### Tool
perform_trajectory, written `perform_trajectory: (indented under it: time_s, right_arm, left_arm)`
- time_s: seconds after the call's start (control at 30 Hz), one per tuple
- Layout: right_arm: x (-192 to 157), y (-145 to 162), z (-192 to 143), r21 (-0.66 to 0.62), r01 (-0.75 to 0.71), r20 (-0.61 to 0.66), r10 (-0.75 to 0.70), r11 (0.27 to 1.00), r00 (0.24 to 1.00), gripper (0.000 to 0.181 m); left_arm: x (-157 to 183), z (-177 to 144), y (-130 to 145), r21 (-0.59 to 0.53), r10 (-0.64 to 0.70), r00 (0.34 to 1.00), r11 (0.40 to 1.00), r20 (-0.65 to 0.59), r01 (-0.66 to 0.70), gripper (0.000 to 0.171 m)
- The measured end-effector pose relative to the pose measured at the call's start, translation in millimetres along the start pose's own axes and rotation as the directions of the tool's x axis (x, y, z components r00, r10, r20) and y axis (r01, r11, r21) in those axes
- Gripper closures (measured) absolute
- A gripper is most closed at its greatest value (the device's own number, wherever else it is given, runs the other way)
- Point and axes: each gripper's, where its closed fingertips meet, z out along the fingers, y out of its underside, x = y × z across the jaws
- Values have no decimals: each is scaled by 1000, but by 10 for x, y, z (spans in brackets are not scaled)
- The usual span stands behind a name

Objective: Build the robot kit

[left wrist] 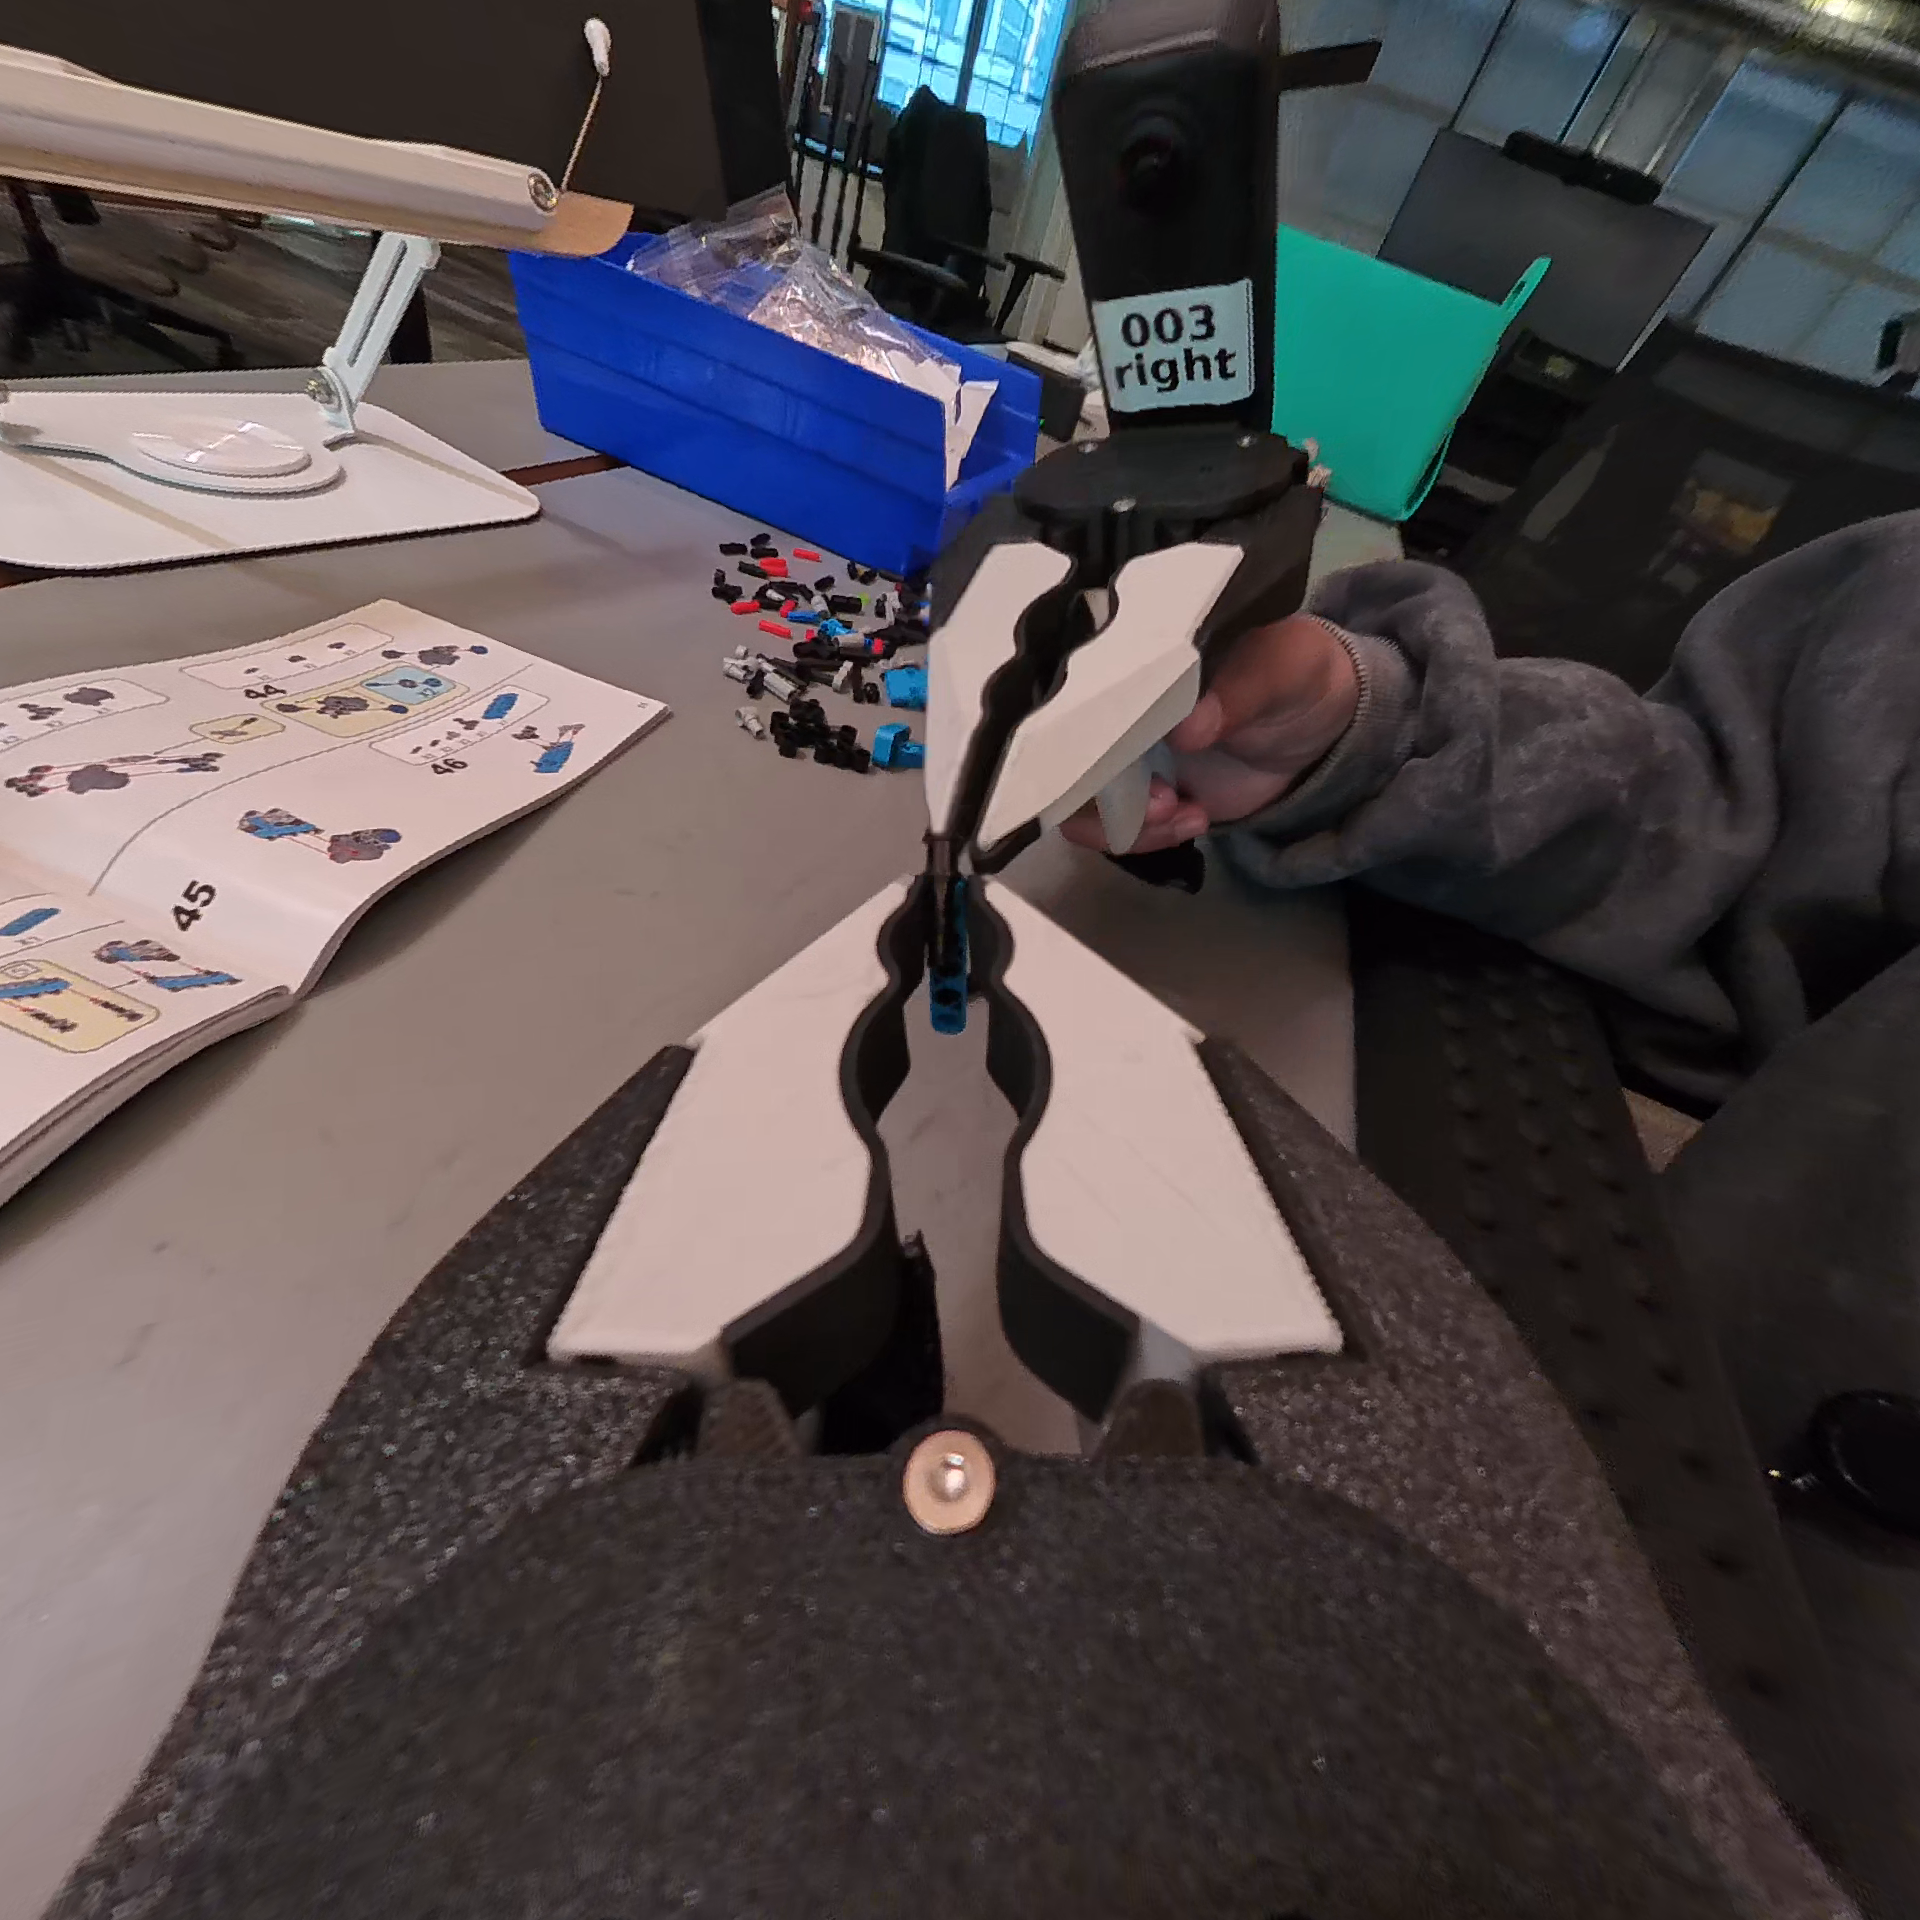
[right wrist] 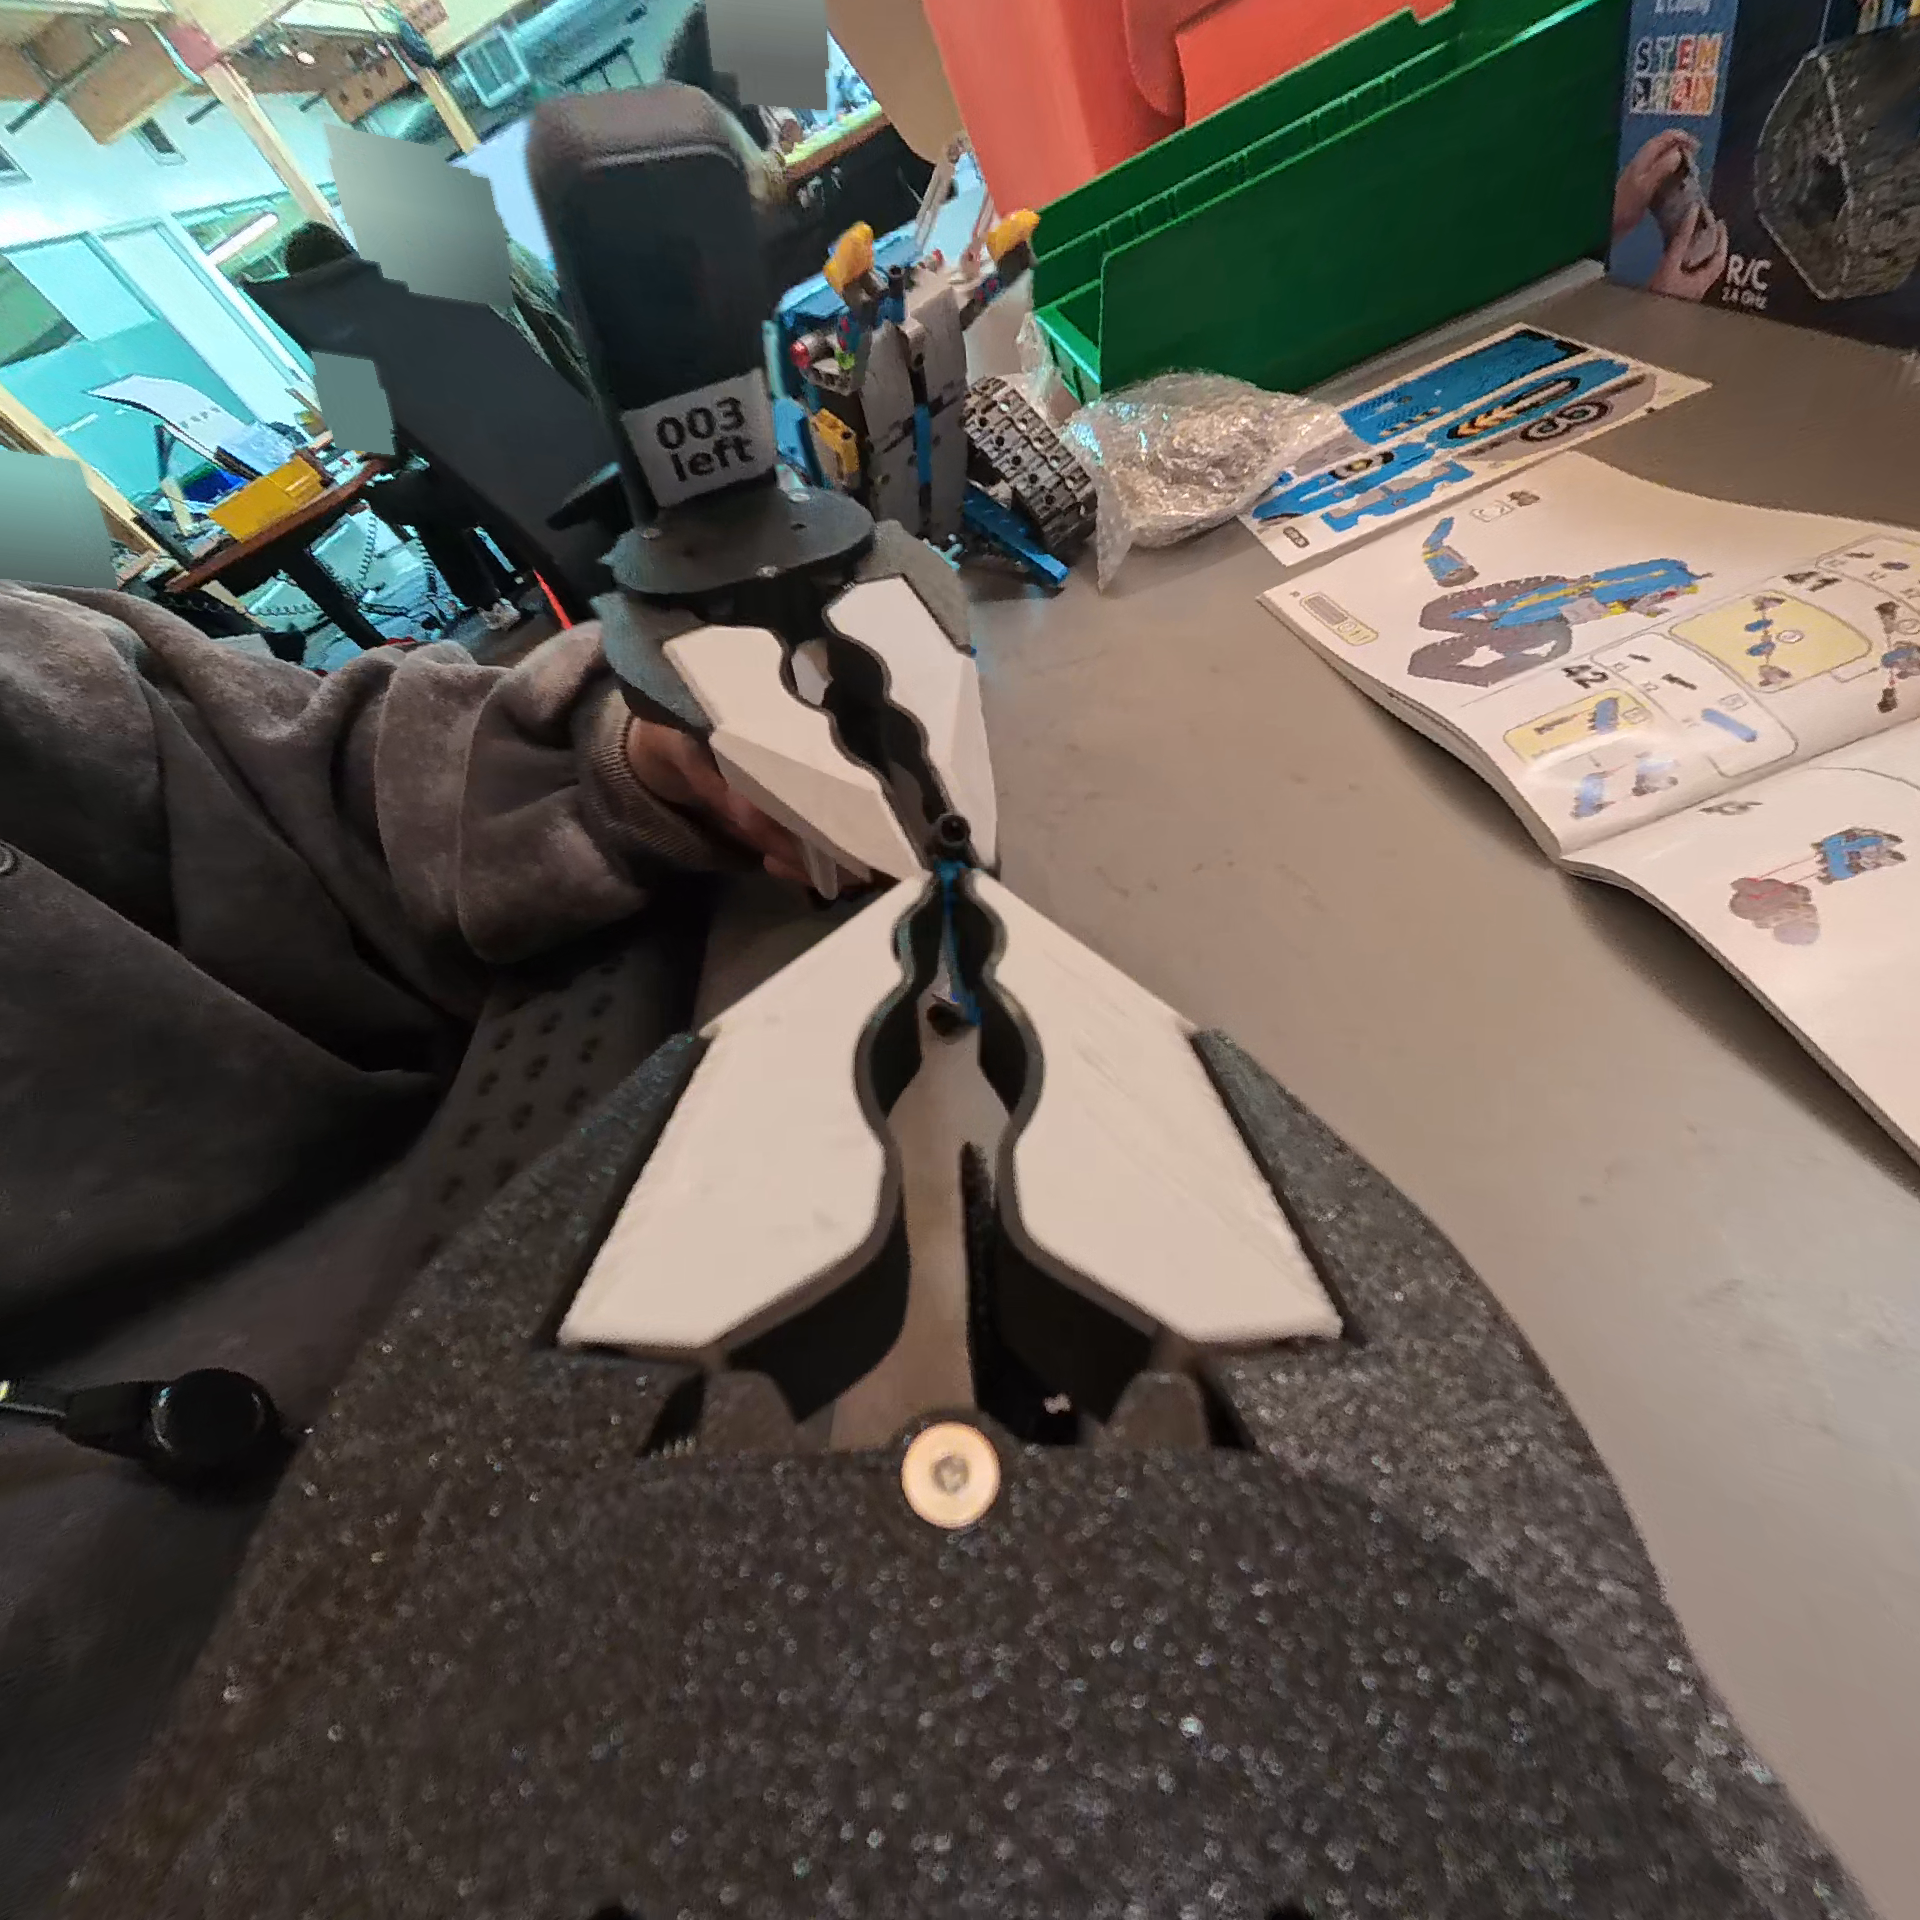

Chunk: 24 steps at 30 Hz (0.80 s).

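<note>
Left wrist view, left to right: open instruction booklet [left wrist: 260,821] near worktop's [left wrist: 623,1039] left edge, loose small parts pile [left wrist: 821,665] by blue bin [left wrist: 748,405] at far edge. Left gripper [left wrist: 948,904] nearly closed, pinching blue beam piece [left wrist: 948,1003]. Right gripper [left wrist: 961,847] tip-to-tip above it, jaws pinched on black pin [left wrist: 940,852], probably. Only right wrist view shows tracked model [right wrist: 935,436], plastic bag [right wrist: 1195,457], green bin [right wrist: 1330,239].

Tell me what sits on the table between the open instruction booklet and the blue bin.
In the left wrist view, a scatter of small loose building pieces, black, red, grey and blue, lies on the grey table between the booklet and the blue bin, close against the bin.
</note>
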Motion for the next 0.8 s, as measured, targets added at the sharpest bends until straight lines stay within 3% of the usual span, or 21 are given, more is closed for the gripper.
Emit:
perform_trajectory:
  time_s: [0.17,0.33,0.47,0.8]
  right_arm:
    - [152,95,-38,-44,2,-56,-4,999,998,176]
    - [119,96,-31,-44,5,-33,-7,999,999,168]
    - [96,137,18,-73,43,-46,-46,996,998,168]
    - [131,249,105,-114,-20,-35,16,993,999,175]
  left_arm:
    - [-48,37,104,-67,70,996,996,52,-67,165]
    - [-82,82,225,-146,151,984,980,91,-136,165]
    - [-98,100,278,-184,199,974,967,109,-177,165]
    - [-109,122,321,-218,239,963,953,124,-209,165]
